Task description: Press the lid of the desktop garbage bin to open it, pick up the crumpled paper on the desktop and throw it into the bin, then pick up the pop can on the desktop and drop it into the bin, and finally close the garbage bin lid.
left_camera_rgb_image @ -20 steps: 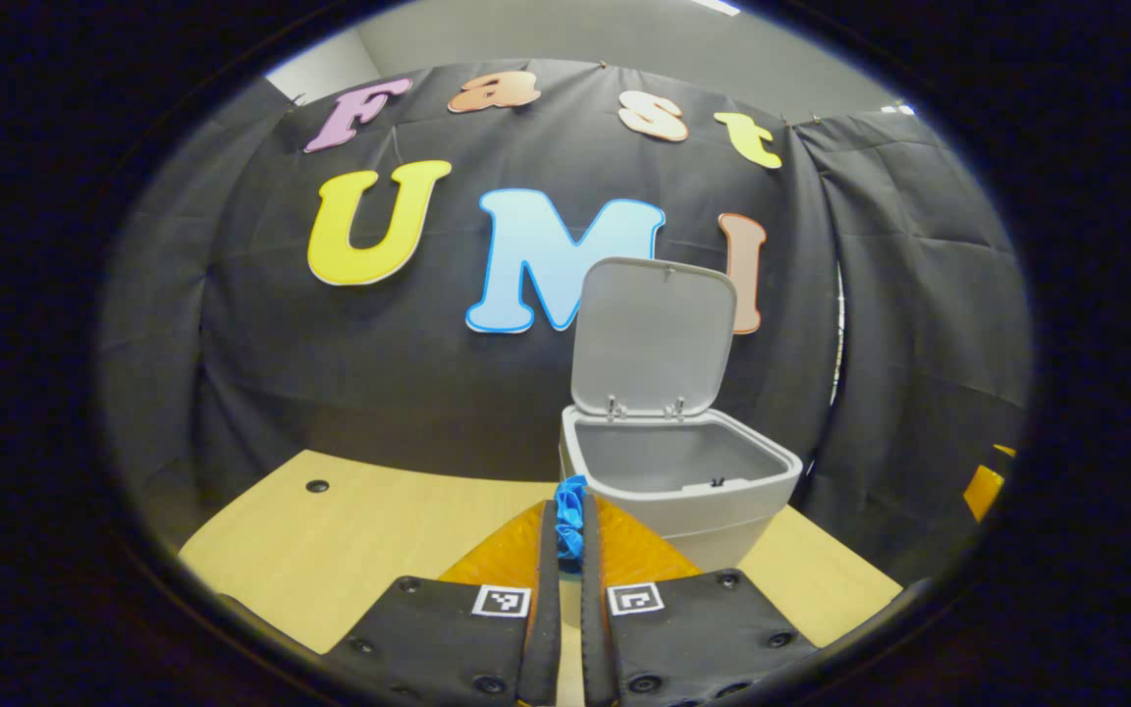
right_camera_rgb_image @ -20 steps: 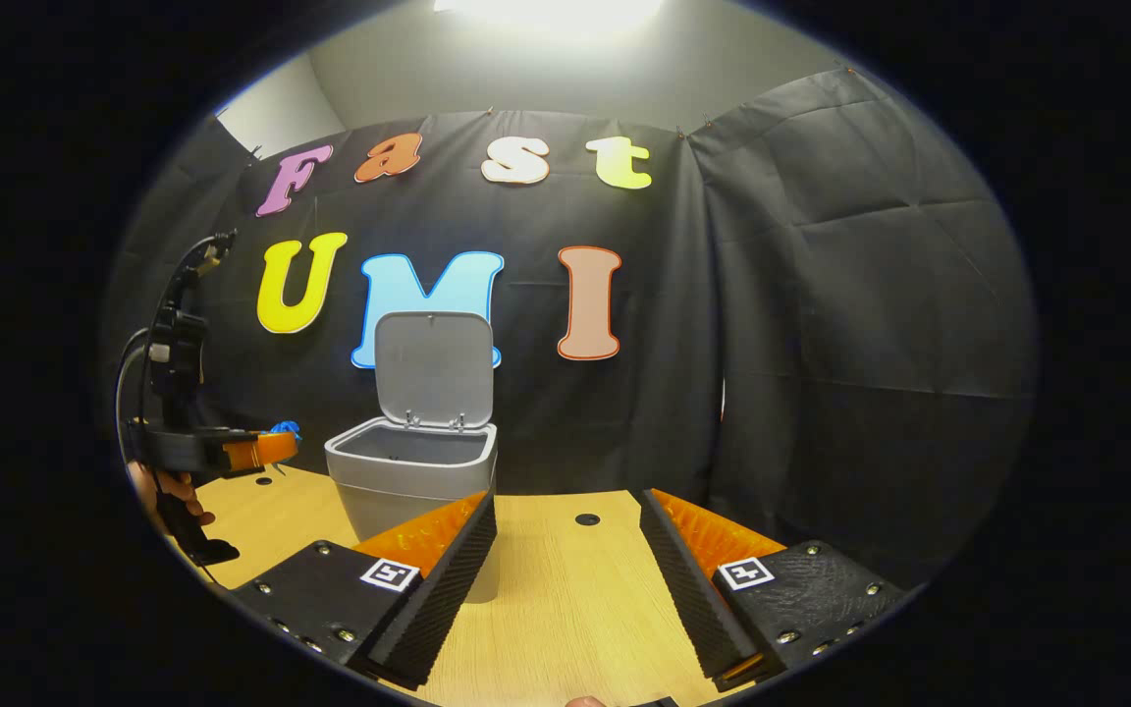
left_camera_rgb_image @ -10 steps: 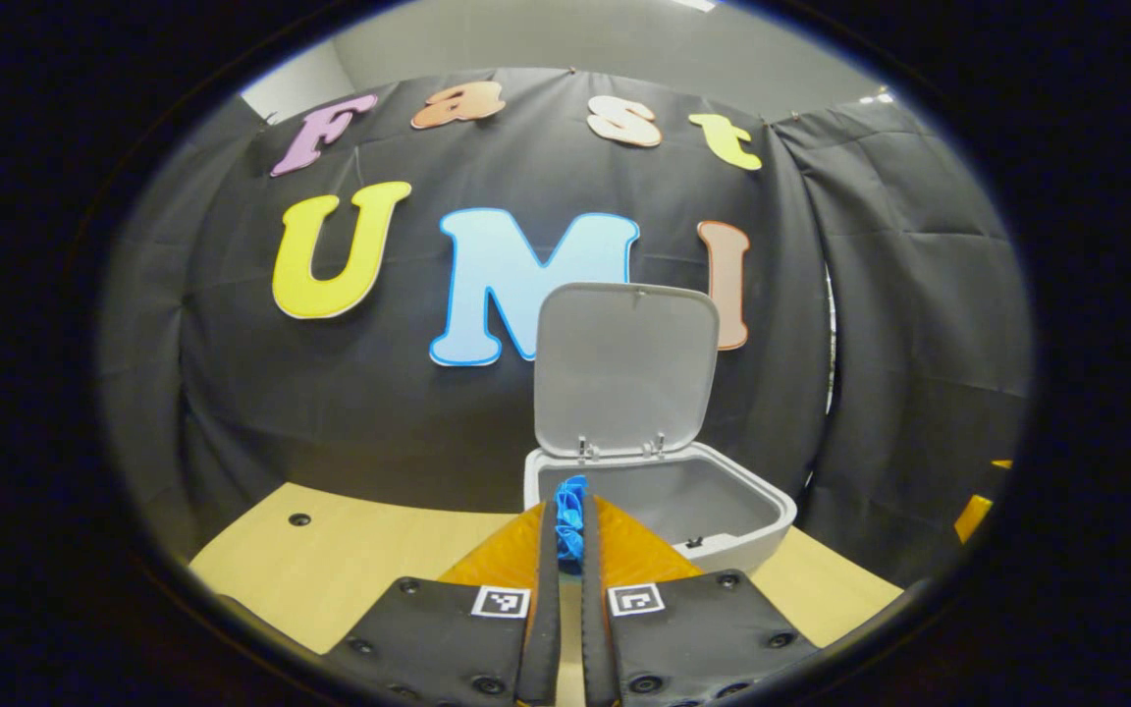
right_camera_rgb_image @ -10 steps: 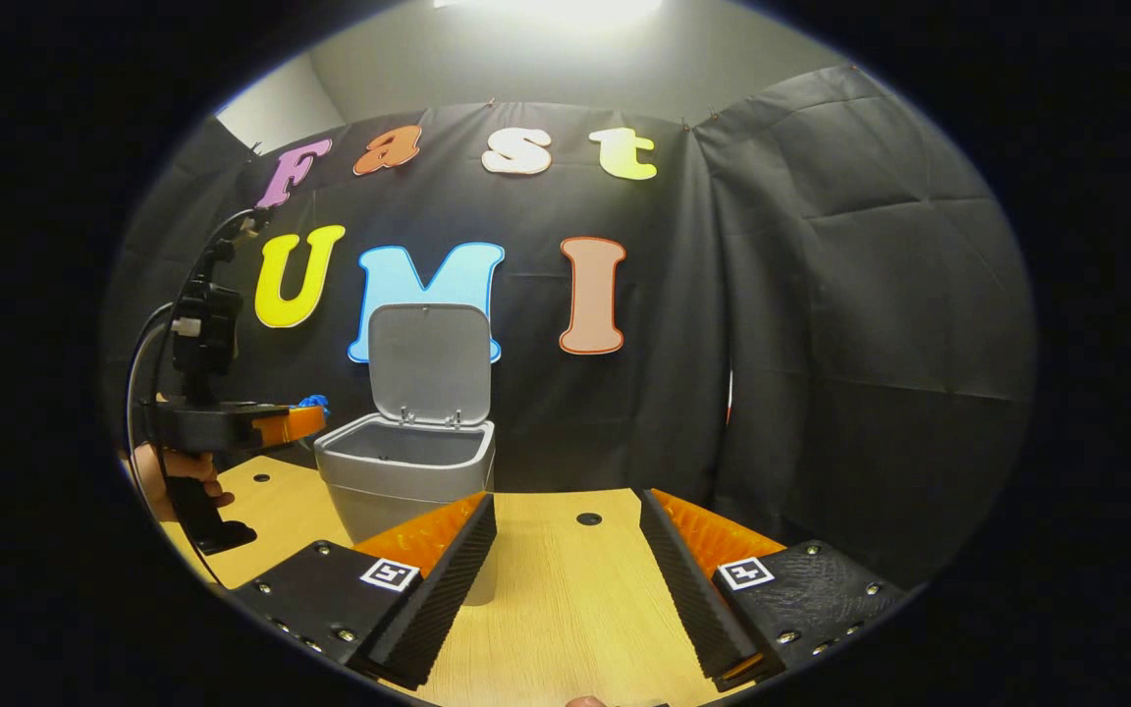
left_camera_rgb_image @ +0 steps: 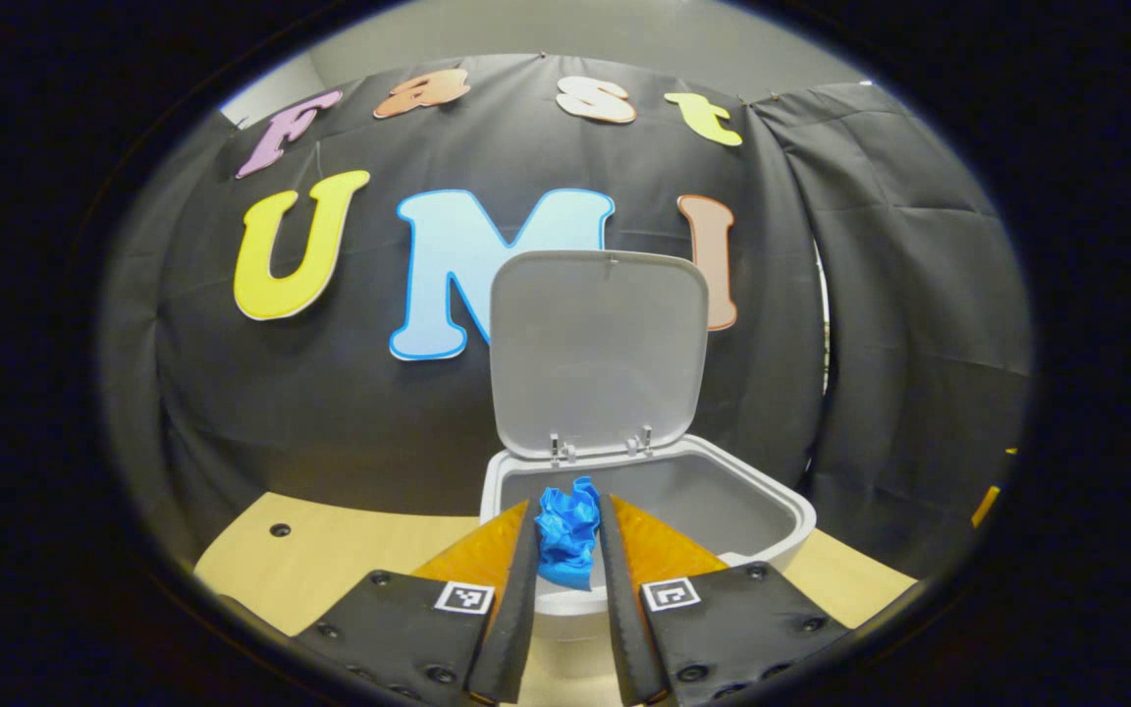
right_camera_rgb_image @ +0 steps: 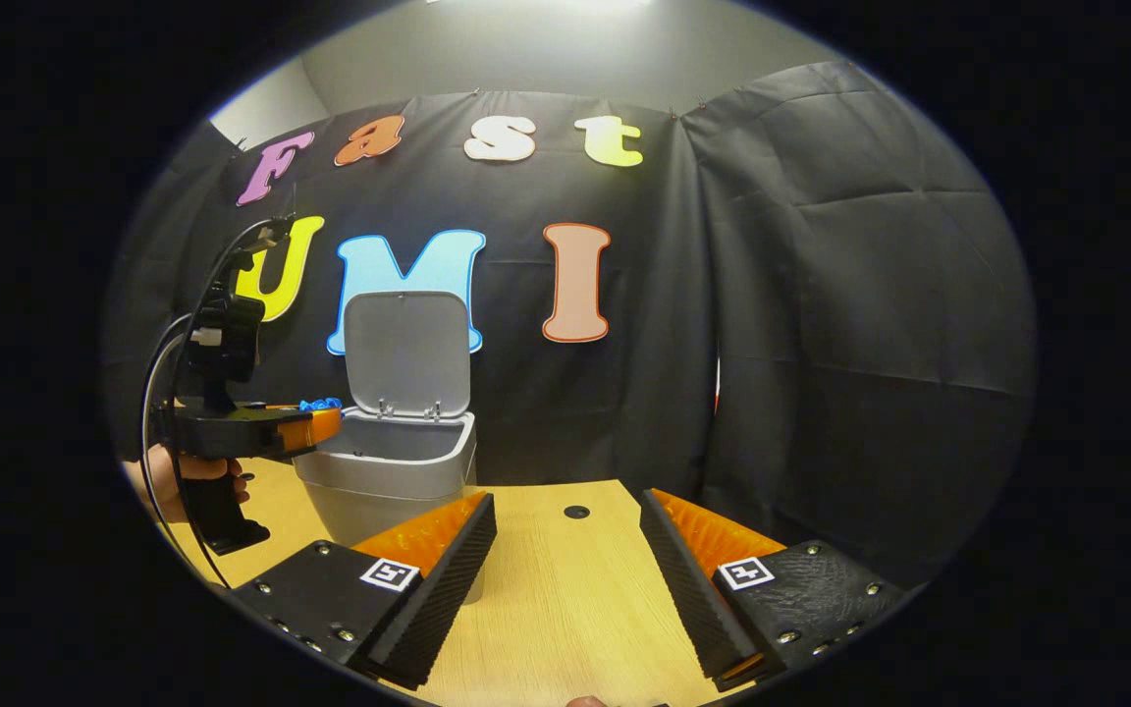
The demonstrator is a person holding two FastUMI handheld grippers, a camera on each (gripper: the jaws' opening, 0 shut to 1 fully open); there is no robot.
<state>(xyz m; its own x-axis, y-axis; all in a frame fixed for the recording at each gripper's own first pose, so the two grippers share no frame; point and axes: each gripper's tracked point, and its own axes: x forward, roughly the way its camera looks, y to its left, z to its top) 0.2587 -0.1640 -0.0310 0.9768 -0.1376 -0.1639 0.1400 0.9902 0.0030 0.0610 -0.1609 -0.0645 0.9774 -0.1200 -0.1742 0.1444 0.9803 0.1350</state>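
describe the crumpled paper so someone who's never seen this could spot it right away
Find the grey garbage bin standing on the wooden table with its lid raised against the black cloth wall. Just at the bin's near rim, the left gripper holds the crumpled paper between its fingers. It is the one bright blue, wrinkled wad there.

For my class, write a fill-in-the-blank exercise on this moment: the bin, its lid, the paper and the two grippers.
1. The lid of the desktop garbage bin stands ____.
2. The crumpled paper between the left gripper jaws is ____ in colour.
3. The right gripper jaws hold ____.
4. The bin stands on a ____ desktop.

Missing words: open; blue; nothing; wooden
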